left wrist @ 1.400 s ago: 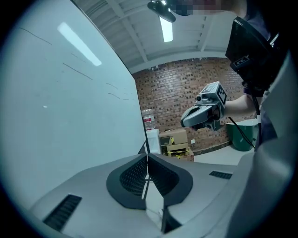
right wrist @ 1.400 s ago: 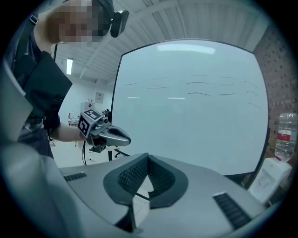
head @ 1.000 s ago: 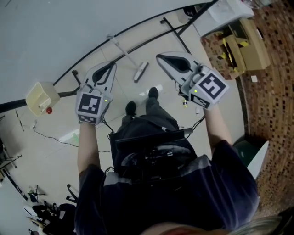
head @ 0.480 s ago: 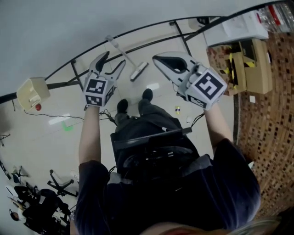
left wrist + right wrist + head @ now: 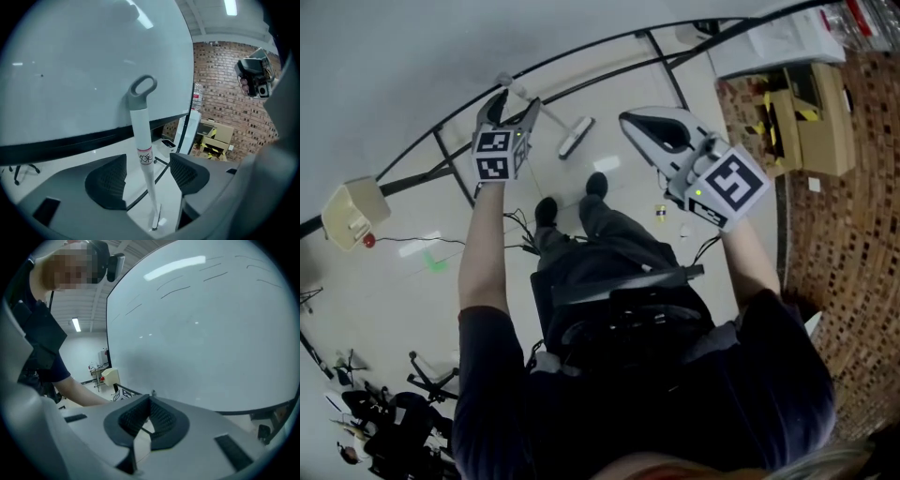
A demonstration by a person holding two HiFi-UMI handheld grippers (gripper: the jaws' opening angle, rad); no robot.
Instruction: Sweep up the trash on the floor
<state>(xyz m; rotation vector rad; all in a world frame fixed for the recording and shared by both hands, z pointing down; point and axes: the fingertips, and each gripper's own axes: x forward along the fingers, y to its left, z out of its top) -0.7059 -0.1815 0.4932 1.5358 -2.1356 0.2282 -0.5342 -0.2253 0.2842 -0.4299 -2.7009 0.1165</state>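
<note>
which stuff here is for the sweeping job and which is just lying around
For the job:
- broom, its handle between the jaws of the open left gripper, not gripped
- small scraps on the floor near the shoes

Just lying about:
- cardboard boxes
- beige box with a red button

No legible text. Red-edged sticker (image 5: 145, 157) on broom handle (image 5: 140, 124), below its grey loop (image 5: 142, 87): dark marks, unreadable.
</note>
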